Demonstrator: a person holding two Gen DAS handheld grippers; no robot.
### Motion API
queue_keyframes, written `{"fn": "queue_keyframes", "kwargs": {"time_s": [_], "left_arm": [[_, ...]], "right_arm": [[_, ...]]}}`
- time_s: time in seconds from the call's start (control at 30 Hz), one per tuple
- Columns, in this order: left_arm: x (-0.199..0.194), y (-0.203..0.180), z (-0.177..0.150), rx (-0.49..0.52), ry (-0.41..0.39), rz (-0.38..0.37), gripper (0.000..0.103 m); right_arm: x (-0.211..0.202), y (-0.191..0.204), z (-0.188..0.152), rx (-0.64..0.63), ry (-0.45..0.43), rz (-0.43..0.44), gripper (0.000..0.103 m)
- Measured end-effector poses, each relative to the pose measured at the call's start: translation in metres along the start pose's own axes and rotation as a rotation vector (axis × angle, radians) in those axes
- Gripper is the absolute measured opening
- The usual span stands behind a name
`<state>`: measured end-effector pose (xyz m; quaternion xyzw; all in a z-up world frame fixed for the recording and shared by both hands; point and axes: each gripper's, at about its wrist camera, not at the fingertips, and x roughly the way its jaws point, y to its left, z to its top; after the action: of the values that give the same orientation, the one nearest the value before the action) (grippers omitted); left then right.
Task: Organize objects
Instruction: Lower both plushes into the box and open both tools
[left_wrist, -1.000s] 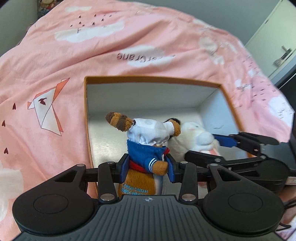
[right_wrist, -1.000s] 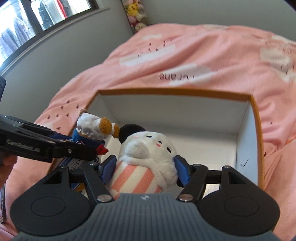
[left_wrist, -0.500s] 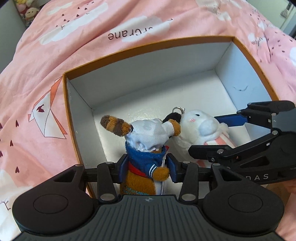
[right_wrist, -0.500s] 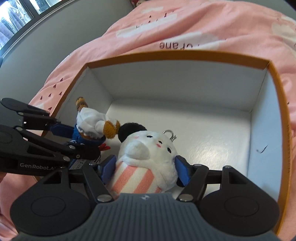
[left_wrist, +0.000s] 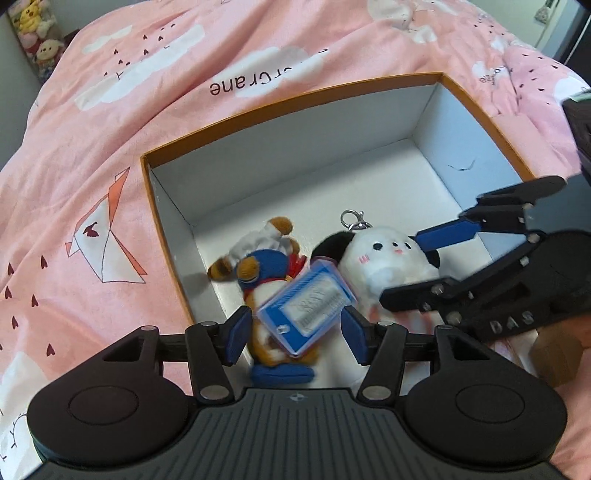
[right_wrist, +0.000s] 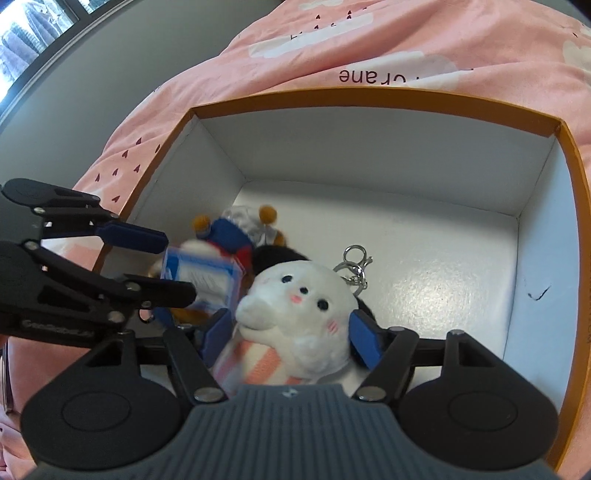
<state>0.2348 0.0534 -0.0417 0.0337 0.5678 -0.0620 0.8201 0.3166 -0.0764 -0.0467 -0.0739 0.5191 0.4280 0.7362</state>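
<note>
An orange-rimmed white box (left_wrist: 295, 96) (right_wrist: 369, 96) lies on a pink bedspread. A brown plush in a blue sailor top with a blue tag (left_wrist: 273, 288) (right_wrist: 221, 254) lies tipped over on the box floor by the left wall. My left gripper (left_wrist: 293, 325) (right_wrist: 159, 266) is open around it, jaws apart and clear of it. A white plush dog with pink stripes and a metal keyring (left_wrist: 384, 266) (right_wrist: 299, 310) lies beside it. My right gripper (right_wrist: 291, 336) (left_wrist: 424, 266) stands open on either side of the dog.
The pink bedspread (left_wrist: 92, 155) surrounds the box. The right part of the box floor (right_wrist: 443, 280) holds nothing. Plush toys (left_wrist: 35, 40) sit far off at the top left. A window (right_wrist: 33, 40) is at the left.
Both grippers have opened and let go of their plush toys inside the box. The brown plush has tipped over onto the floor, its blue tag flipped up.
</note>
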Motion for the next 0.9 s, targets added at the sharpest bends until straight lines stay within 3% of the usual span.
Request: {"fn": "queue_keyframes", "kwargs": {"time_s": [0.07,0.13,0.4,0.63,0.73,0.9], "left_arm": [[-0.003,-0.001,-0.004,0.025,-0.031,-0.013,0.063],[-0.005,-0.005,-0.007,0.051,-0.046,-0.013,0.055],[0.013,-0.018,0.009,0.139,-0.043,0.042,0.052],[0.041,-0.023,0.019,0.189,0.027,0.155,0.025],[0.044,-0.02,0.018,0.157,0.092,0.129,0.013],[0.043,-0.012,0.013,0.087,0.137,0.064,0.01]], "right_arm": [[0.001,0.001,0.0,0.001,0.008,-0.013,0.065],[0.002,0.001,0.0,0.002,0.013,-0.021,0.064],[-0.002,0.011,0.001,-0.079,-0.008,-0.077,0.056],[-0.006,0.006,0.0,-0.098,-0.012,-0.085,0.056],[-0.005,0.003,-0.001,-0.09,-0.011,-0.071,0.055],[-0.003,0.004,0.0,-0.107,-0.031,-0.034,0.054]]}}
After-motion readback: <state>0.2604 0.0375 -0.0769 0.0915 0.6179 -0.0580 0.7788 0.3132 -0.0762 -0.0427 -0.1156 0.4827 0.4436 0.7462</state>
